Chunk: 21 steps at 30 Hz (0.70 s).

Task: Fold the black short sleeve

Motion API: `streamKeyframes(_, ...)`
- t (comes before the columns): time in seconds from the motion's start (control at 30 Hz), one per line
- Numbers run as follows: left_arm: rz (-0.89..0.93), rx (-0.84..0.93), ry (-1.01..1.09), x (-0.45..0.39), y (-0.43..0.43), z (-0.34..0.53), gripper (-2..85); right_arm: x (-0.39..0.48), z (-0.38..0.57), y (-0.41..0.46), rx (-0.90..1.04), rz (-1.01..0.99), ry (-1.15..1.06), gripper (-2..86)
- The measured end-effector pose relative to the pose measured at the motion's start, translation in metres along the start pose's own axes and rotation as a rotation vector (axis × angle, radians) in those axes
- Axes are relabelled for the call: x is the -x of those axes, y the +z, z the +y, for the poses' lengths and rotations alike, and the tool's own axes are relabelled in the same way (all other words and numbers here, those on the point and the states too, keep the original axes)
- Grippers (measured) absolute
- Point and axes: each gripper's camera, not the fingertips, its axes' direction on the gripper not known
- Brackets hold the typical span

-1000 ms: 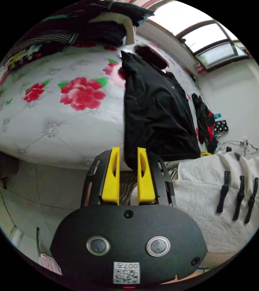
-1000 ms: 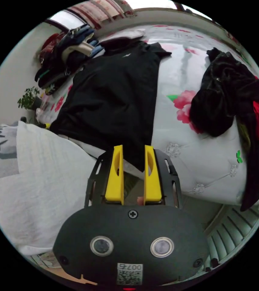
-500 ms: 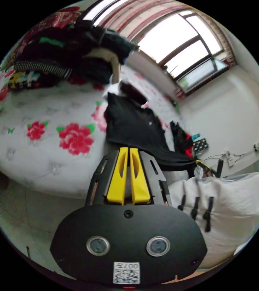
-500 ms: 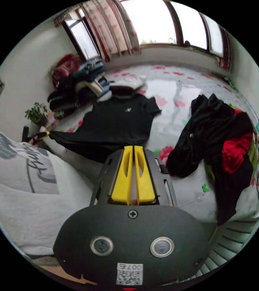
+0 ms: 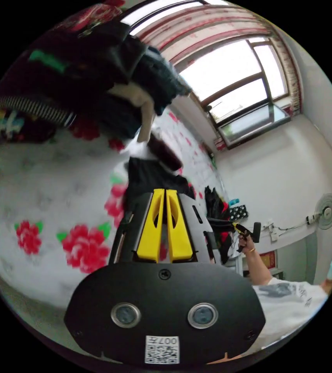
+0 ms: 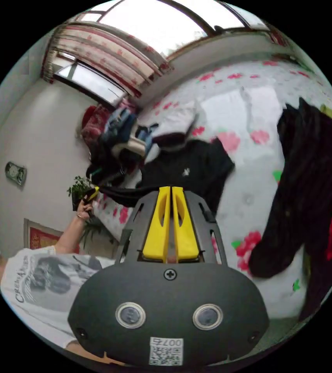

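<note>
The black short sleeve (image 6: pixel 191 169) lies chest-up on the flowered bed (image 6: pixel 251 112), collar toward the window. Its lower hem is lifted off the bed and stretched taut between the two grippers. My right gripper (image 6: pixel 170 189) is shut on one hem corner. My left gripper (image 5: pixel 165 192) is shut on the other corner, with the black short sleeve (image 5: pixel 148 176) just beyond its jaws. Each view catches the other tool at the hem's far end: the left gripper (image 6: pixel 92 193) and the right gripper (image 5: pixel 246 230), each held in a hand.
A stack of folded clothes (image 5: pixel 84 74) stands on the bed beside the shirt's collar. A loose heap of dark and red clothes (image 6: pixel 313 175) lies on the other side. A plant (image 6: pixel 81 187), a wall fan (image 5: pixel 326 211) and the person's white top (image 6: pixel 45 272) are nearby.
Both grippers went from open at the hem to shut on it. They then lifted the hem off the bed edge and pulled it taut; both cameras rose and tilted.
</note>
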Motion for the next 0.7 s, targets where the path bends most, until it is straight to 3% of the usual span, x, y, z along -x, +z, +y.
streamKeyframes(0.17, 0.132, -0.242, 0.267, -0.119, -0.126, -0.1, -1.0, 0.098, -0.064, -0.121, -0.417, -0.153, -0.254, -0.3)
streamKeyframes(0.37, 0.13, -0.362, 0.578, -0.197, -0.269, -0.064, -1.0, 0.166, -0.008, -0.189, -0.558, -0.152, -0.535, -0.3)
streamKeyframes(0.5, 0.089, -0.332, 0.567, -0.164, -0.312, 0.014, -1.0, 0.161, 0.043, -0.177, -0.499, -0.143, -0.57, -0.3)
streamKeyframes(0.7, -0.076, -0.189, 0.219, -0.045, -0.297, 0.149, -1.0, 0.108, 0.115, -0.077, -0.162, -0.039, -0.404, -0.3)
